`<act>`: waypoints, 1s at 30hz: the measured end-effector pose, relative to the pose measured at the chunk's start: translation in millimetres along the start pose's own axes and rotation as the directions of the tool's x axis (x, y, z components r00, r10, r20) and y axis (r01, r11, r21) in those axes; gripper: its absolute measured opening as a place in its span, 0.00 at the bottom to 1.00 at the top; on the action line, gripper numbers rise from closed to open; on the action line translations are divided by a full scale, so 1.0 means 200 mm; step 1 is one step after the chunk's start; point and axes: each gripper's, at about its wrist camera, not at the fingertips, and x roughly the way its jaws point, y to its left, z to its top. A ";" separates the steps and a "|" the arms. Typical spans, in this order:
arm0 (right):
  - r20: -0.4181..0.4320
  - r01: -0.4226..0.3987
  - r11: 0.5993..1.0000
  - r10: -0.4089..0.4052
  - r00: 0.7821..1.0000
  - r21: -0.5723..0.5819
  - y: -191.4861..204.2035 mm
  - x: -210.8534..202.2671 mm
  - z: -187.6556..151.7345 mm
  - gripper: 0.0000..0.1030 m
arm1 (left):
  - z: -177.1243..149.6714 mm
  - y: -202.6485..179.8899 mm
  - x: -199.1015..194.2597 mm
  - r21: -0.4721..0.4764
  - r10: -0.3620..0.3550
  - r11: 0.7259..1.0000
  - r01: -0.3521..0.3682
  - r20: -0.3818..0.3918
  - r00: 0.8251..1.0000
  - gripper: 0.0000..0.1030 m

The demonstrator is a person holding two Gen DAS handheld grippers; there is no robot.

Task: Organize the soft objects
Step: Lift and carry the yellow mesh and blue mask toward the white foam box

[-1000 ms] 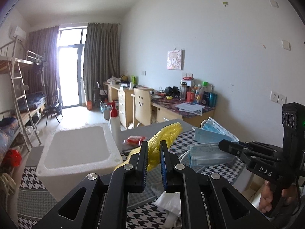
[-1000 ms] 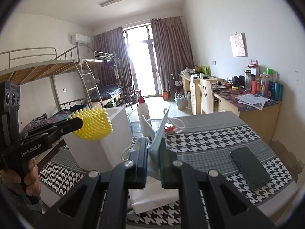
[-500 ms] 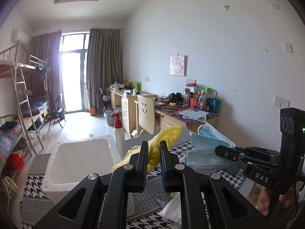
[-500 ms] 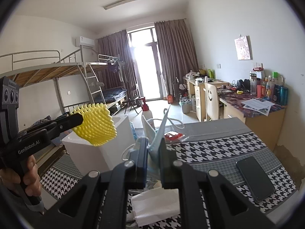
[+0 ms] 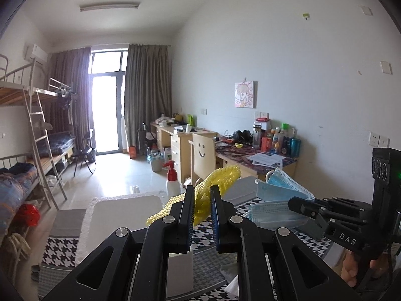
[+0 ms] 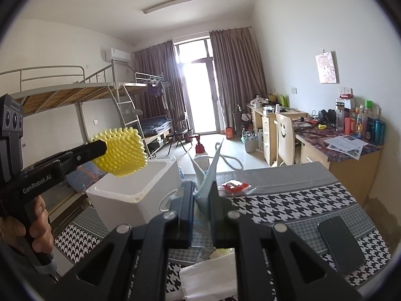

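Observation:
My left gripper [image 5: 202, 200] is shut on a yellow foam net [image 5: 215, 183], which sticks out past the fingertips. In the right wrist view that same gripper [image 6: 101, 148] holds the yellow net [image 6: 122, 155] in the air above the white foam box [image 6: 140, 188]. My right gripper [image 6: 202, 190] is shut on several blue face masks [image 6: 209, 173], held on edge with an ear loop hanging. From the left wrist view the right gripper [image 5: 292, 204] and its masks [image 5: 278, 200] hang at the right, over the houndstooth table [image 5: 200, 233].
A black phone [image 6: 340, 243] lies on the table's [image 6: 288, 200] right side, a red packet [image 6: 234, 186] at its far edge, white tissue [image 6: 208, 276] near me. A red-capped spray bottle [image 5: 171, 180] stands behind the box [image 5: 125, 210]. Bunk beds stand left, desks right.
Both grippers have risen with their loads, so the box and table sit lower in both views. Each keeps its grip.

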 end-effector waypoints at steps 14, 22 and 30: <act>-0.015 -0.072 0.997 0.072 0.997 -0.007 0.06 0.10 0.05 0.13 | 0.01 0.09 0.01 -0.019 0.085 0.996 -0.085 0.000 0.996 0.12; -0.022 -0.123 0.992 0.123 0.992 -0.018 0.11 0.15 0.09 0.13 | 0.02 0.15 0.03 -0.030 0.120 0.992 -0.120 -0.007 0.993 0.12; -0.046 -0.156 0.987 0.155 0.987 -0.026 0.15 0.22 0.09 0.13 | 0.01 0.20 0.07 -0.032 0.157 0.987 -0.158 -0.033 0.987 0.12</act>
